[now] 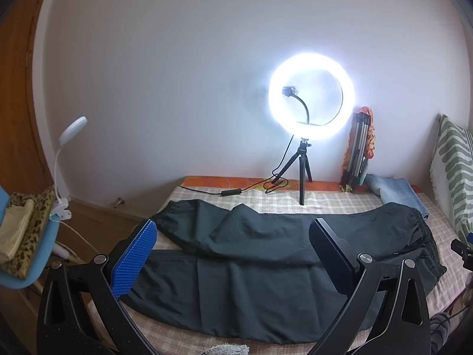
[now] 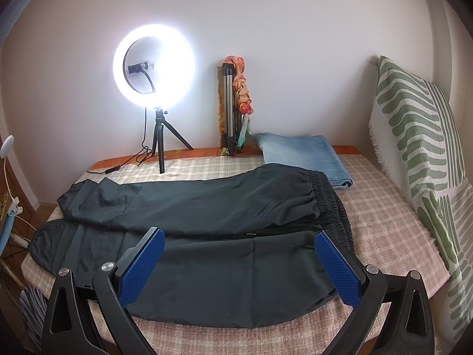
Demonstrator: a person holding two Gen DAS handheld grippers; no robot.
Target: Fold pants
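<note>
Dark pants (image 1: pixel 251 266) lie flat across the checked bed cover (image 1: pixel 295 201), legs to the left, elastic waistband (image 1: pixel 425 236) to the right. The far leg lies a little apart from the near leg. My left gripper (image 1: pixel 233 254) is open and empty, held above the near leg. In the right wrist view the pants (image 2: pixel 207 236) fill the middle, waistband (image 2: pixel 334 204) at the right. My right gripper (image 2: pixel 239 263) is open and empty, above the near leg close to the waist.
A lit ring light on a small tripod (image 1: pixel 310 97) stands at the bed's far edge with its cable (image 1: pixel 230 192). A folded tripod with a scarf (image 2: pixel 233 103) leans on the wall. Folded jeans (image 2: pixel 304 153) lie behind the waistband. A green patterned pillow (image 2: pixel 419 148) stands at the right. A chair with a clip lamp (image 1: pixel 62 162) is at the left.
</note>
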